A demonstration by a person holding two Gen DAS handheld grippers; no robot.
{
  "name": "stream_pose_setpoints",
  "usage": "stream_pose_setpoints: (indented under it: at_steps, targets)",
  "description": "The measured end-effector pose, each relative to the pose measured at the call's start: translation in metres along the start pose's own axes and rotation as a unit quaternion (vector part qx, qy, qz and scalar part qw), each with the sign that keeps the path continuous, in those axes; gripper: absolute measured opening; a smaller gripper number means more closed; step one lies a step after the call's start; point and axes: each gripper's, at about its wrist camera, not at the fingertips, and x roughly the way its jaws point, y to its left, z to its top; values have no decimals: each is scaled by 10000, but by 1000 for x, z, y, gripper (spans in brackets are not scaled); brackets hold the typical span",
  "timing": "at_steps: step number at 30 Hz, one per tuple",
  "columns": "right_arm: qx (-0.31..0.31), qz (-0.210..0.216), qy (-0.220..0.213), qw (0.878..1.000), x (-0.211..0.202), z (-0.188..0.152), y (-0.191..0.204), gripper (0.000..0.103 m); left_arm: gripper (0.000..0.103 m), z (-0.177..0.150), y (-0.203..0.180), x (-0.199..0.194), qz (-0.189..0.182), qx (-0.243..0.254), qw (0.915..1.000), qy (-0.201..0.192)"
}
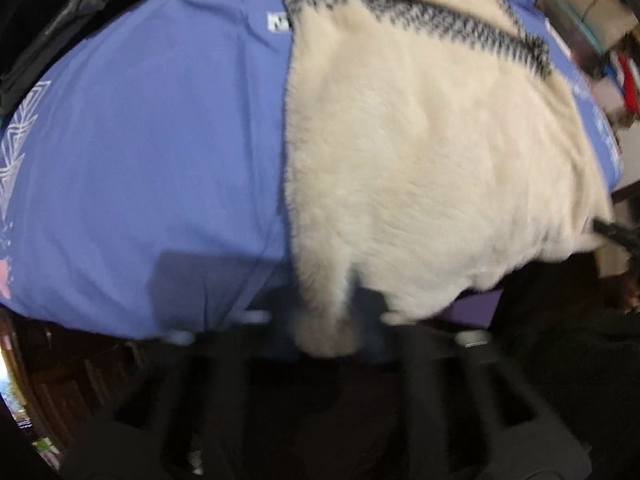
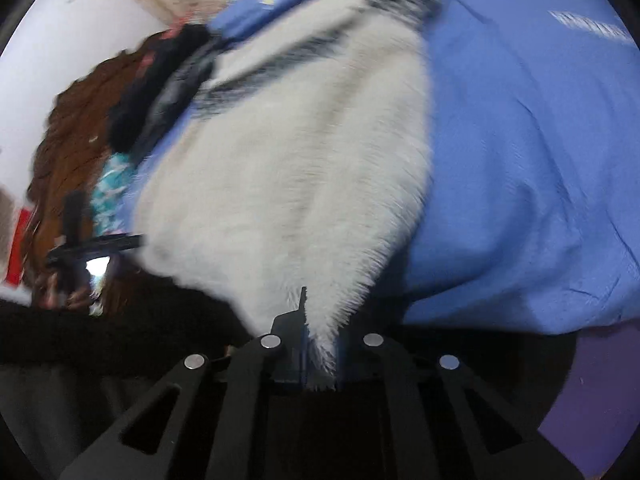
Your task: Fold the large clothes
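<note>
Left hand-held gripper point(image 1: 326, 330) and right hand-held gripper point(image 2: 320, 354) are each pinching a near corner of the cream fluffy fleece garment point(image 1: 420, 160) lying on the blue bedsheet point(image 1: 160, 152).

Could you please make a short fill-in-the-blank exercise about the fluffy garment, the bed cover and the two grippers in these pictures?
1. The fluffy cream garment lies on a bed cover whose colour is ____.
2. The band across the garment's far part is ____ in colour.
3. The left gripper is shut on the garment's ____.
4. The right gripper is ____ on a corner of the garment.

Missing words: blue; black; edge; shut
</note>
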Motion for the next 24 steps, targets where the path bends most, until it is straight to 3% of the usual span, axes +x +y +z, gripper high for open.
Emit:
stream_pose_setpoints:
  at_steps: [3, 6, 12, 18, 24]
  targets:
    - [-212, -108, 48, 9997, -22, -8, 8, 33, 7, -9, 4, -13, -331, -103, 9994, -93]
    - [29, 150, -107, 9998, -46, -13, -2, 33, 7, -12, 16, -30, -867, -493, 9948, -185]
    - [380, 755, -758, 9935, -72, 14, -8, 33, 7, 2, 41, -59, -1846, -1329, 9723, -540]
    - [709, 1373, -1542, 9759, -78, 78, -19, 33, 7, 52, 47, -83, -1977, -1542, 9634, -953]
    - [832, 1368, -1819, 9702, -68, 139, -41, 33, 7, 124, 60, -79, -2001, -1898, 9562, -981]
